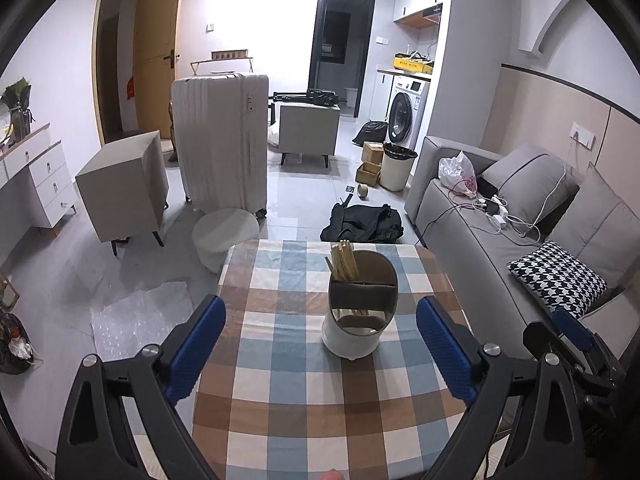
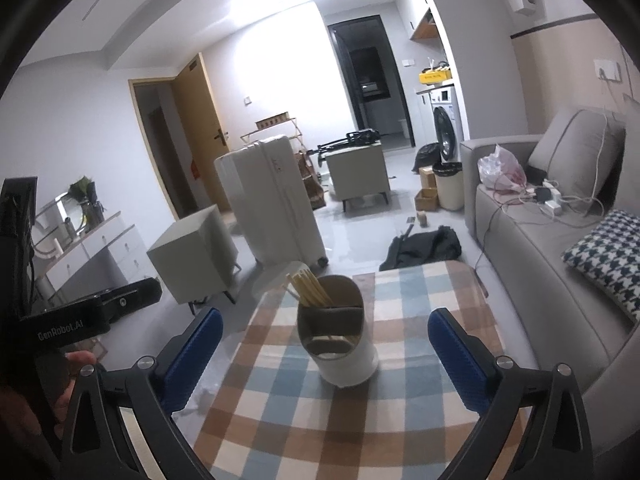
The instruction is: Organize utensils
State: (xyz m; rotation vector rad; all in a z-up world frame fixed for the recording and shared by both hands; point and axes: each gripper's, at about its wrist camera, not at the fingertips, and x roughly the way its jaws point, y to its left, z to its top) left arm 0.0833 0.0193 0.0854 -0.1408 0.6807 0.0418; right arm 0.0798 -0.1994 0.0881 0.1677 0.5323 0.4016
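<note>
A white utensil holder (image 1: 352, 332) with a brown divided top stands upright in the middle of the checked tablecloth (image 1: 280, 400). Several wooden chopsticks (image 1: 345, 260) stick out of its rear compartment; the front compartments look empty. My left gripper (image 1: 321, 302) is open, its blue pads wide apart on either side of the holder and short of it, holding nothing. In the right wrist view the same holder (image 2: 344, 360) and chopsticks (image 2: 310, 290) sit between and beyond the open right gripper (image 2: 326, 314), which is also empty. No other utensil shows on the cloth (image 2: 280, 420).
A grey sofa (image 1: 472, 240) with a houndstooth pillow (image 1: 560, 276) runs along the table's right side. Beyond the far edge lie a black bag (image 1: 360, 224) and a round stool (image 1: 224, 232). A white suitcase (image 1: 220, 140) stands further back.
</note>
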